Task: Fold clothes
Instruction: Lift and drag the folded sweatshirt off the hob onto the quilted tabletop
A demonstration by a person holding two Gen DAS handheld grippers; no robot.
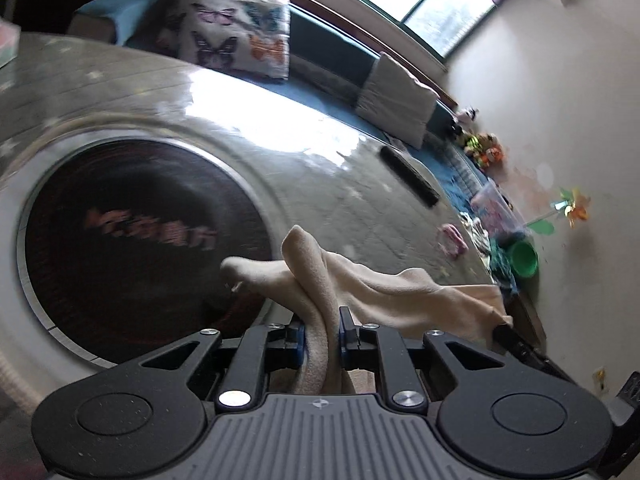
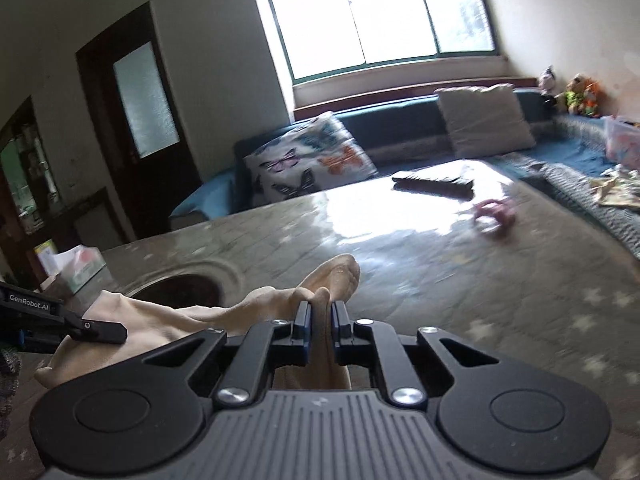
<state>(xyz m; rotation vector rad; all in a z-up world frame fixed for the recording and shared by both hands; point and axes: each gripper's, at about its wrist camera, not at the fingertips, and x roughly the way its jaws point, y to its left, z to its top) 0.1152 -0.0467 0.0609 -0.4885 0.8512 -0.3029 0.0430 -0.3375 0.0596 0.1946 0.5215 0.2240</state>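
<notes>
The left gripper (image 1: 322, 330) had its fingers (image 1: 298, 340) closed almost together on a bunched fold of the cream garment (image 1: 360, 280), the cloth running down between them toward the body of the tool. The right gripper (image 2: 320, 326) was the same: its fingers (image 2: 302, 320) were nearly shut on another gathered edge of the cream garment (image 2: 168, 316).

Between the two grips the cloth hung slack and rumpled, raised off the counter (image 2: 440, 272) and above the edge of its dark round inset (image 1: 120, 240). The grippers were close to each other; each showed in the other's view.

By my reading the fold had barely begun: the garment was picked up by two points but not spread flat, and no clean crease showed. Laying it out and folding it remained.
</notes>
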